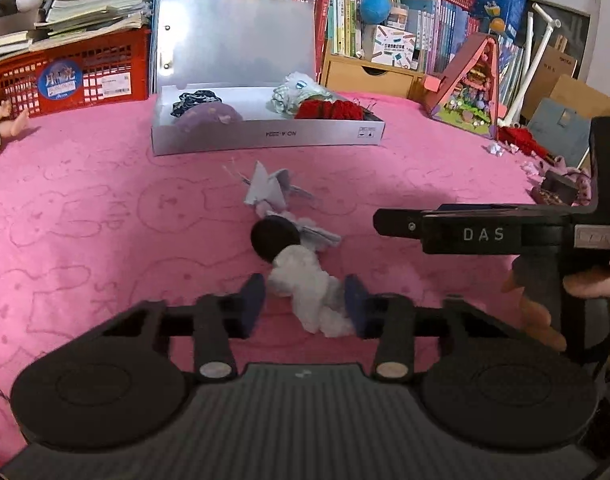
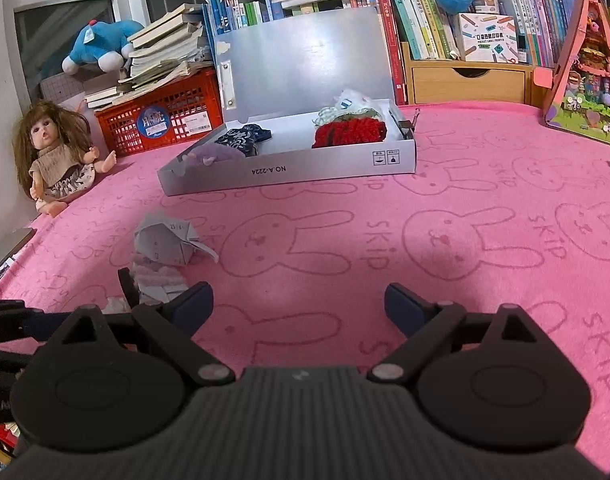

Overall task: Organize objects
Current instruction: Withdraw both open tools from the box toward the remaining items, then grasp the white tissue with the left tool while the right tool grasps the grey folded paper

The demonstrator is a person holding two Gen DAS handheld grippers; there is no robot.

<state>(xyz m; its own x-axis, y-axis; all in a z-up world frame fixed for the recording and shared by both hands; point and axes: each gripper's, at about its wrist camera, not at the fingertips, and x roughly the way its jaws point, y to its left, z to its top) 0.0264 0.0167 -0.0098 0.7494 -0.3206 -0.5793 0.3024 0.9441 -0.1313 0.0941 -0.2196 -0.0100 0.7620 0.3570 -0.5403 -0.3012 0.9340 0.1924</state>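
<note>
The open grey cardboard box point(image 1: 265, 136) stands at the back of the pink rabbit-print cloth point(image 1: 85, 208), already holding dark, lilac, pale and red knitted items. Between box and grippers lie a folded grey paper piece point(image 1: 267, 190) and a black disc point(image 1: 275, 237), blocking the direct path. The left gripper point(image 1: 305, 304) is closed on a fluffy white tuft point(image 1: 305, 284), its blue pads pressing both sides. The right gripper point(image 2: 299, 306) hangs spread wide, empty, above bare cloth.
</note>
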